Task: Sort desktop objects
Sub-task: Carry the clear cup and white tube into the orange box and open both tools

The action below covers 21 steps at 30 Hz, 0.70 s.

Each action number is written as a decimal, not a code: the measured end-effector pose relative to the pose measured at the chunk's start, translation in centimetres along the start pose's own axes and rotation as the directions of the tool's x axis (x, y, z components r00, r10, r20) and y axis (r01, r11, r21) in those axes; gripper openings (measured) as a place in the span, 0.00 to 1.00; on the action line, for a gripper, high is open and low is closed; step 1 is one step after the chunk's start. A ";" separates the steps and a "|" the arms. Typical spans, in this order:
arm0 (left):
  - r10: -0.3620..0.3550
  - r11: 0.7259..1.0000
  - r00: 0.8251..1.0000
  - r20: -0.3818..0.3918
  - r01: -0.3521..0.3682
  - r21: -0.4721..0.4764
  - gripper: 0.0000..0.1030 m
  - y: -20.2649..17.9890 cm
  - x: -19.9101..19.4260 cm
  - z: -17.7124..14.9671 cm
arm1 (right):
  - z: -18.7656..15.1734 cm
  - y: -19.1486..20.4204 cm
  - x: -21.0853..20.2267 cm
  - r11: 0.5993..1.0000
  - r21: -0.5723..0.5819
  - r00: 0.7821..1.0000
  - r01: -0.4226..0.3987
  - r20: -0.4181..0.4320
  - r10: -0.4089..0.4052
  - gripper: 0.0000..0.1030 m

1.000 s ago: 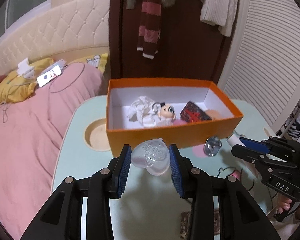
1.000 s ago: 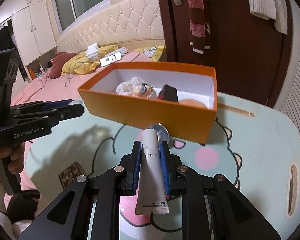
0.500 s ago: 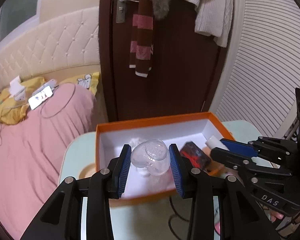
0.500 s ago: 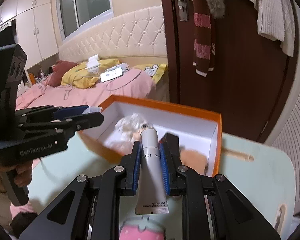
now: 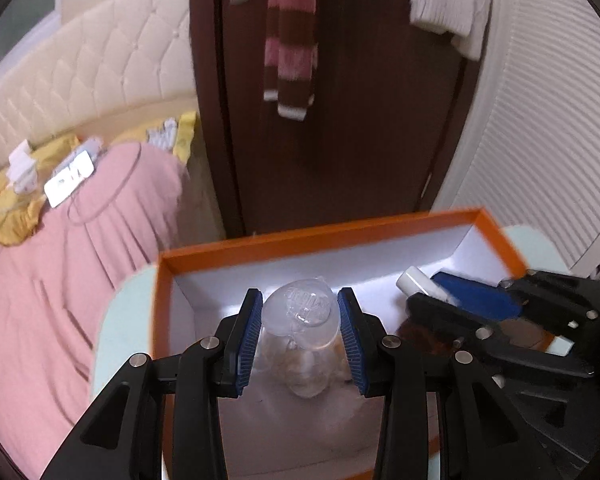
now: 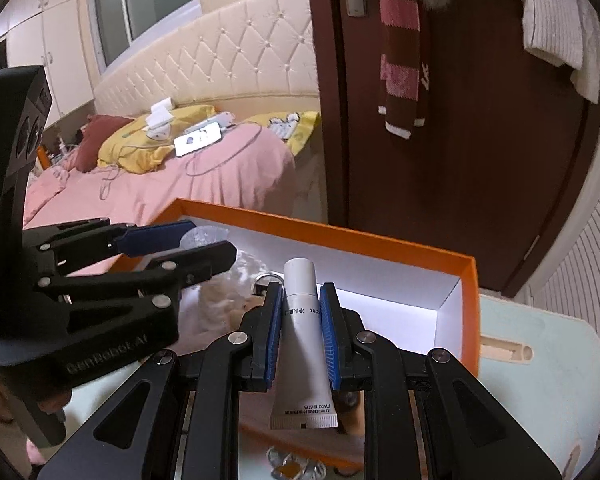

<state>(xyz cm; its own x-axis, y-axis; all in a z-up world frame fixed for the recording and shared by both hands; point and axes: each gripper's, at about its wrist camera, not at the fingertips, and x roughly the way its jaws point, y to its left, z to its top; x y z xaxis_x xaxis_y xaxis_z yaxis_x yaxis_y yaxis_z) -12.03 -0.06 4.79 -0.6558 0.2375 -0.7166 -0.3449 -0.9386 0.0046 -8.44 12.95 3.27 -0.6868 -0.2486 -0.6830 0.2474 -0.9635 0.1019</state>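
Both grippers have travelled forward from the table's near side and now hang over the open orange box [image 5: 364, 236].

From the left wrist, the left gripper [image 5: 300, 328] has its blue pads pressed against a clear heart-shaped case [image 5: 302, 316], which it holds above the box's white interior. Embossed lettering on the case is too blurred to read. Pale contents under it show only as a smear through the plastic. At right, the right gripper [image 5: 452, 300] reaches in over the box with the white cap of a tube [image 5: 414, 282] poking out; something dark reddish lies beneath it, too blurred to identify.

From the right wrist, the right gripper [image 6: 302, 320] is closed on the white tube [image 6: 302, 312], cap forward, its crimped end with small print towards the camera. The tube hangs over the orange box [image 6: 470, 312], whose crumpled pale contents are partly hidden by the left gripper [image 6: 188, 244]. That gripper's clear case [image 6: 200, 236] barely shows between its fingers. The mint table [image 6: 540, 380] is cut off at the frame edge.
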 end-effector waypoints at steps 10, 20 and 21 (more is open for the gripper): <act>-0.016 1.000 0.999 -0.042 0.017 0.011 0.36 -0.9 1.1 -0.1 | 0.0 -1.3 0.5 0.999 0.037 1.000 0.018 0.005 -0.018 0.20; -0.028 1.000 0.999 -0.020 0.028 0.001 0.41 -0.9 0.4 0.0 | 0.0 -1.5 0.4 0.999 0.047 1.000 0.006 0.005 -0.006 0.22; -0.030 1.000 1.000 -0.010 0.030 -0.002 0.44 -0.8 0.0 0.0 | 0.0 -1.7 0.3 0.998 0.056 1.000 0.005 0.005 -0.005 0.24</act>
<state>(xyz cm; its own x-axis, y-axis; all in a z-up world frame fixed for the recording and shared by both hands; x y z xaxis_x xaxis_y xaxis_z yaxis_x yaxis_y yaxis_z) -11.76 0.73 4.74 -0.6384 0.2629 -0.7234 -0.3628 -0.9317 -0.0183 -9.05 14.48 2.93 -0.6917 -0.2443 -0.6796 0.2059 -0.9687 0.1387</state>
